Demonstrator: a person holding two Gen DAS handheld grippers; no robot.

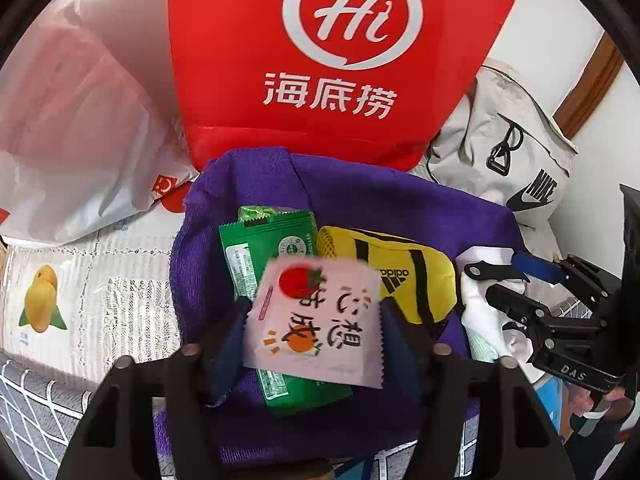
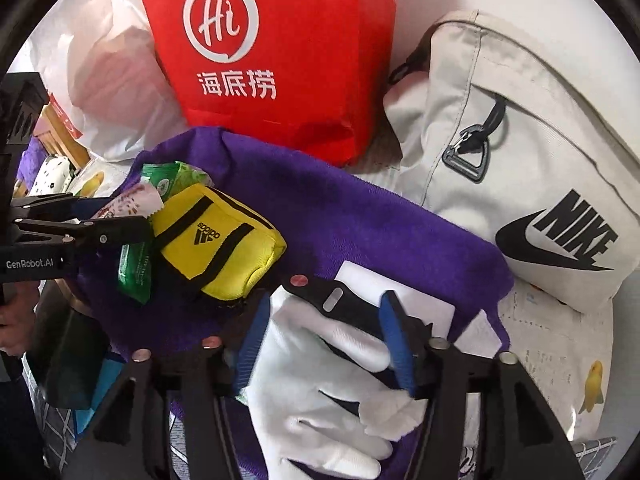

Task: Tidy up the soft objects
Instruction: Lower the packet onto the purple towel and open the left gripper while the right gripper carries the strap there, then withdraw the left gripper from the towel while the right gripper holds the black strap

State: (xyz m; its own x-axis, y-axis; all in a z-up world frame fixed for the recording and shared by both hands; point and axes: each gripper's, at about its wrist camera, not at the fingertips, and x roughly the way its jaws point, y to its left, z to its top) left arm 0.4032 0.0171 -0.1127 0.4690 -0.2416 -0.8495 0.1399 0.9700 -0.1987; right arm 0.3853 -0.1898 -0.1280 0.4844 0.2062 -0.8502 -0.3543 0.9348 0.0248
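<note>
A purple towel [image 1: 360,200] lies spread on the table, also in the right wrist view [image 2: 360,216]. On it lie a green wipes packet [image 1: 256,248], a yellow adidas pouch [image 1: 404,272] [image 2: 216,236] and a white glove [image 2: 320,368]. My left gripper [image 1: 314,320] is shut on a pink tissue packet [image 1: 316,324] and holds it over the green packet. My right gripper [image 2: 324,320] is shut on the white glove and a black strap [image 2: 340,300] lying across it; it shows at the right of the left wrist view [image 1: 516,280].
A red Haidilao bag [image 1: 332,60] stands behind the towel. A white plastic bag [image 1: 80,120] sits at the left, a grey Nike bag [image 2: 520,160] at the right. A white card [image 2: 416,300] lies on the towel. The tablecloth [image 1: 80,280] has fruit prints.
</note>
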